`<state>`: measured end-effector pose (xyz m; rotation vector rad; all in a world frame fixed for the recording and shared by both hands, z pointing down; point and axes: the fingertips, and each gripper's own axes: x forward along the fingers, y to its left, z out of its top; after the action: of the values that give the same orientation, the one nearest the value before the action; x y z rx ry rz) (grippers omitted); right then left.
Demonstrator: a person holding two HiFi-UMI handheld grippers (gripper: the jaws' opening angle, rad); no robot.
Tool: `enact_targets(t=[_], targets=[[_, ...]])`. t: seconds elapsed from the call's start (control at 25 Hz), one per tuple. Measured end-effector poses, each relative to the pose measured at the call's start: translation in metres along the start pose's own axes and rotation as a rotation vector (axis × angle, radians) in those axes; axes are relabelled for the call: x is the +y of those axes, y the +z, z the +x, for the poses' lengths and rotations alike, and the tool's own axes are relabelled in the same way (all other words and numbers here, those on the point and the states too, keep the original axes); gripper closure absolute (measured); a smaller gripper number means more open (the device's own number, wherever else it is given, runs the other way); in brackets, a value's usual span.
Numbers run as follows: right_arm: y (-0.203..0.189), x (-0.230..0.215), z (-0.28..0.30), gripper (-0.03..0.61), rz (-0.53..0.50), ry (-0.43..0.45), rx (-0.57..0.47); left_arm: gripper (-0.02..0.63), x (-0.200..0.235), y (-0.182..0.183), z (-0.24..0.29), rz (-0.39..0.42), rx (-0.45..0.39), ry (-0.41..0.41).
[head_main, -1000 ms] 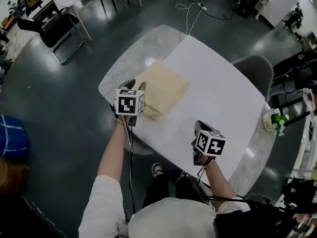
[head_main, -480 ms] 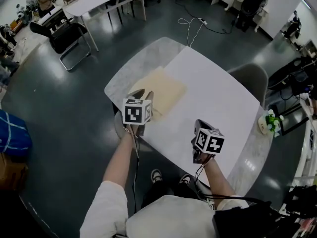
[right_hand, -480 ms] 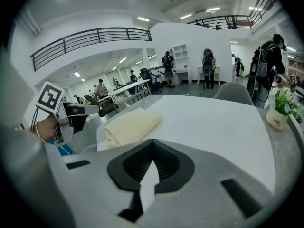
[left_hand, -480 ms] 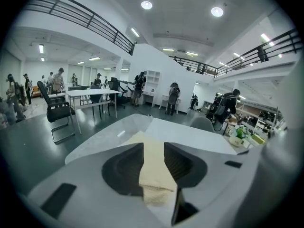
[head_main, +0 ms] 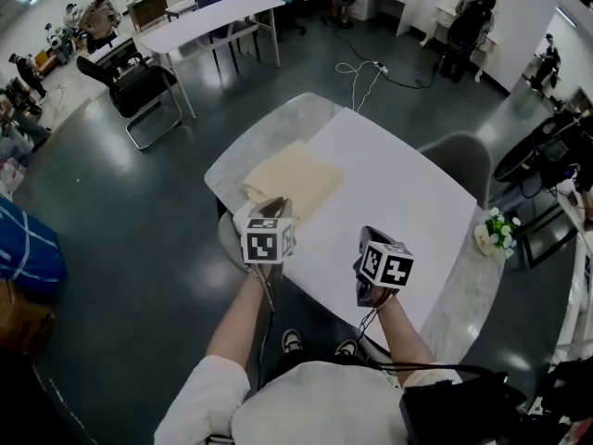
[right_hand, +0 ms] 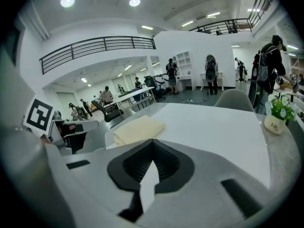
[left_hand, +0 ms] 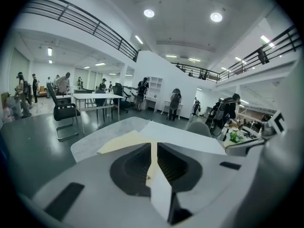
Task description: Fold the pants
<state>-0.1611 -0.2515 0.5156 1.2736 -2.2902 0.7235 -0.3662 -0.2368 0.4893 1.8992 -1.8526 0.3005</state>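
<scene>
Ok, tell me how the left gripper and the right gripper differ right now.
Left gripper: jaws a narrow slit apart and closing, nothing between them; right gripper: jaws shut. Left gripper is close to the folded pants; right gripper is farther from them. Both are empty, at the near edge of the table.

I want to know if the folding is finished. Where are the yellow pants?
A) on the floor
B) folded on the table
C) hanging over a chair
B: the pants lie in a flat folded pile on the table, near its left edge in the head view.
</scene>
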Motion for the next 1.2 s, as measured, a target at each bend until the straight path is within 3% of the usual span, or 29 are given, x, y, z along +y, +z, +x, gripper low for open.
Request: enact_targets(t=[0.4, 0.72, 1.2], targets=[[-0.001, -0.010, -0.037, 0.586, -0.034, 0.051, -0.026, 0.594, -0.058, -0.020, -0.043, -0.016, -0.016, 0.054], [0.011, -0.014, -0.046, 0.588, -0.076, 0.025, -0.080, 0.594, -0.062, -0.026, -0.044, -0.021, -0.017, 0.073], [0.013, -0.017, -0.049, 0.588, -0.089, 0.013, -0.079, 0.594, -0.062, -0.034, -0.045, -0.045, 0.004, 0.074]])
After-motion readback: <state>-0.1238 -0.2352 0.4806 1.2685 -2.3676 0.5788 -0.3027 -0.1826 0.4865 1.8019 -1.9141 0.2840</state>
